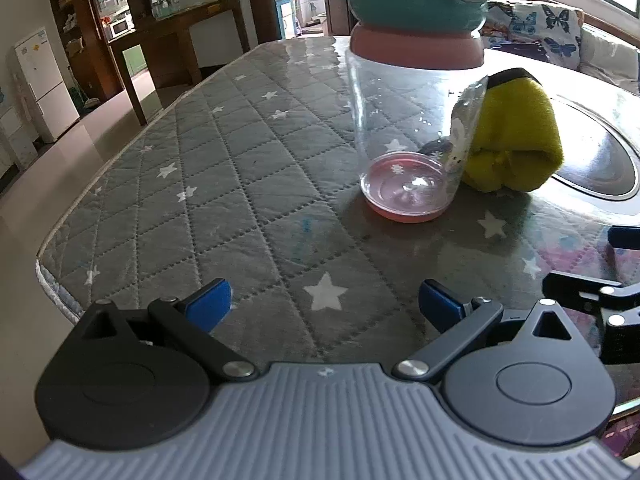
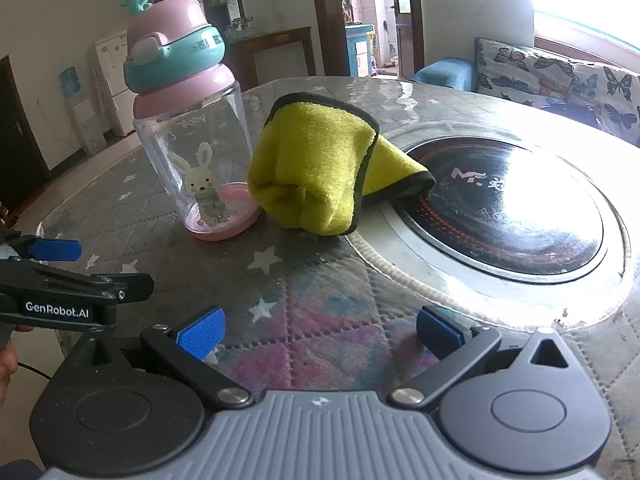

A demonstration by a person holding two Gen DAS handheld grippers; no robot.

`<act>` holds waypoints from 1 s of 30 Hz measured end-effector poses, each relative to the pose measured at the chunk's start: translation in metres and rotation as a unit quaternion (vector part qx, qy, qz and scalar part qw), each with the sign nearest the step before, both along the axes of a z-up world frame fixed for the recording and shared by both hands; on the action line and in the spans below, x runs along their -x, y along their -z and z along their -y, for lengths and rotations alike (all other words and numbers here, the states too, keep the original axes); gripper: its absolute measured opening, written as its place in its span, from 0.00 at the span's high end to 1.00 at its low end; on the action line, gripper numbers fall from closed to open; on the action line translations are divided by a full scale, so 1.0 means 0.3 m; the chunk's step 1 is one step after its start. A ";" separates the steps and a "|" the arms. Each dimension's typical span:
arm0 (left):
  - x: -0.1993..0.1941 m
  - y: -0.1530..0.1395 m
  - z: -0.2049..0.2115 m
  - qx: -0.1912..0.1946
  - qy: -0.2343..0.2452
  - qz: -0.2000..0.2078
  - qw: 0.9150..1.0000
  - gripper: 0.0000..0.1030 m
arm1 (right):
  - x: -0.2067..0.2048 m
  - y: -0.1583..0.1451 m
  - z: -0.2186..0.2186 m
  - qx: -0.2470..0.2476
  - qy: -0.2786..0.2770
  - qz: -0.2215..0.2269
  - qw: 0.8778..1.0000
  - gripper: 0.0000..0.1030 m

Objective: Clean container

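Left gripper (image 1: 325, 304): jaws spread wide, nothing held, above quilted table cover (image 1: 208, 168).
Right gripper (image 2: 318, 330): jaws wide apart, empty, touching nothing.
Bottle (image 2: 196, 160): clear w/ pink lid, upright on table, ahead of both.
Yellow cloth (image 2: 316, 168): bunched, touching bottle's base.

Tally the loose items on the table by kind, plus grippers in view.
Bottle: 1
Yellow cloth: 1
Grippers: 2, left gripper and right gripper, both open and empty
Total: 4
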State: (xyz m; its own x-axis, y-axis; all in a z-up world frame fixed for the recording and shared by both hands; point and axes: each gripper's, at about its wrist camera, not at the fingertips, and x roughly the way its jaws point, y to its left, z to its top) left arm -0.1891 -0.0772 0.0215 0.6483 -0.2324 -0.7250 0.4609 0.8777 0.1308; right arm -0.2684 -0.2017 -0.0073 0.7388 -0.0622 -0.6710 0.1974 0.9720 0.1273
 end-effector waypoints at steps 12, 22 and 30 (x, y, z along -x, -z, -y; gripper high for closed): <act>-0.028 0.012 -0.008 -0.006 -0.017 0.000 1.000 0.02 | 0.002 -0.001 0.001 0.002 0.002 -0.001 1.000 0.00; -0.030 0.026 -0.010 -0.008 -0.025 -0.002 1.000 0.02 | 0.007 0.000 -0.003 0.006 0.000 -0.001 1.000 0.00; -0.034 0.027 -0.014 -0.007 -0.033 0.001 0.999 0.02 | 0.016 0.000 0.001 0.009 0.001 -0.002 1.000 0.00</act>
State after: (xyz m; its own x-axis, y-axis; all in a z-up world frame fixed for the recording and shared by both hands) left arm -0.1788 -0.0730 0.0135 0.6632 -0.1792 -0.7267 0.4023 0.9041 0.1442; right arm -0.2733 -0.2018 -0.0072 0.7357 -0.0760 -0.6730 0.1994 0.9740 0.1080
